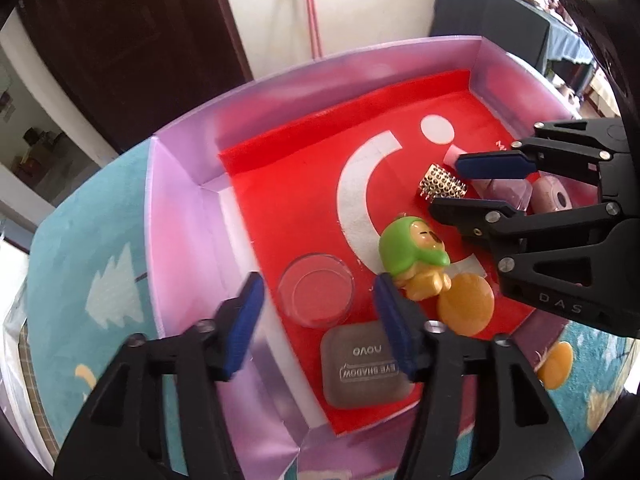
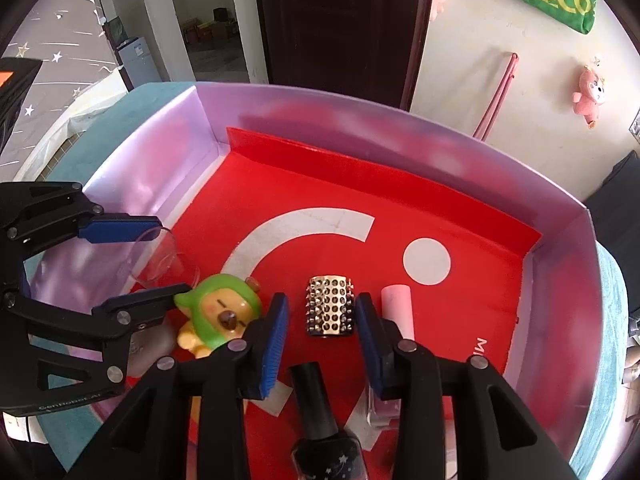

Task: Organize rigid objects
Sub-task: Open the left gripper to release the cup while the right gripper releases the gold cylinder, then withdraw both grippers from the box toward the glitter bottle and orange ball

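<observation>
Both sets of jaws are standing apart with nothing pinched in either. The left gripper (image 1: 318, 322) hangs over a clear round glass cup (image 1: 316, 290) that sits upright on the red liner, its blue pads (image 1: 394, 326) off to either side and not touching the rim. The right gripper (image 2: 322, 338) has its jaws parted too, with a studded gold cylinder (image 2: 330, 310) lying on its side just ahead in the gap between the pads, clear of both.

All of it sits inside a shallow box with shiny lilac walls (image 2: 400, 148) and a red liner with white markings (image 2: 360, 200). Next to the glass cup there's a little toy figure in a green hood (image 1: 412, 256), tipped over on its side, and a flat orange disc (image 1: 466, 304) touching it. A grey eyeshadow compact (image 1: 366, 368) lies just near of the cup, against the box's near edge.

From the right wrist view, a pink-capped tube (image 2: 396, 312) lies right beside the studded cylinder, partly behind the right pad, and a black nail polish bottle (image 2: 326, 432) stands close under the gripper. Something pinkish and round (image 1: 554, 196) sits behind the right gripper in the left view, can't tell what it is. The box rests on a teal cloth with cartoon print (image 1: 100, 248).
</observation>
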{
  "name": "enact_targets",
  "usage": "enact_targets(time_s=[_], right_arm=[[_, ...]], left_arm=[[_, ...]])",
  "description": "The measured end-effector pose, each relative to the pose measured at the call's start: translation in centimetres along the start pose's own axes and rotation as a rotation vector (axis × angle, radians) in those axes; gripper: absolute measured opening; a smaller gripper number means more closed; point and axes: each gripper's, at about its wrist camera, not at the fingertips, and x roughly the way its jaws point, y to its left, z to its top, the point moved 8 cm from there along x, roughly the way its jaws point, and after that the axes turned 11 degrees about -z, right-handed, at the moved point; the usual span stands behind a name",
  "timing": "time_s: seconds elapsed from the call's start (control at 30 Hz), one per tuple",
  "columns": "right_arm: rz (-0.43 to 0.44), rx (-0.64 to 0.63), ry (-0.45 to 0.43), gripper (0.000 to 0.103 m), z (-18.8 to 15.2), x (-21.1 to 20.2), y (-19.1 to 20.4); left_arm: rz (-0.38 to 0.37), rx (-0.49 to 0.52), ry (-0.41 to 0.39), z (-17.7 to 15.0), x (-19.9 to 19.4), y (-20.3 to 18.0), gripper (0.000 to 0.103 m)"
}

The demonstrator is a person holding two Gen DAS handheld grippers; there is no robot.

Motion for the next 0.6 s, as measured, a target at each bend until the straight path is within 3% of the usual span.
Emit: enact_targets(time_s=[0.17,0.27,0.6], right_arm=[[-0.011,0.01,-0.03,0.042,-0.4,-2.0,-0.4],[-0.019,0.023,-0.061,0.044,-0.6,-3.9,-0.8],[-0.066,0.075,-0.236,0.069,-3.1,-13.5,-2.1]], left_arm=[[-0.032,-0.025,-0.087,-0.8,-3.2,-0.8,0.062],[-0.032,-0.021,-0.145,-1.2,-5.4,-1.8,0.068],[-0.058,-0.044,-0.364,-4.3,-11.8,-6.0,0.08]])
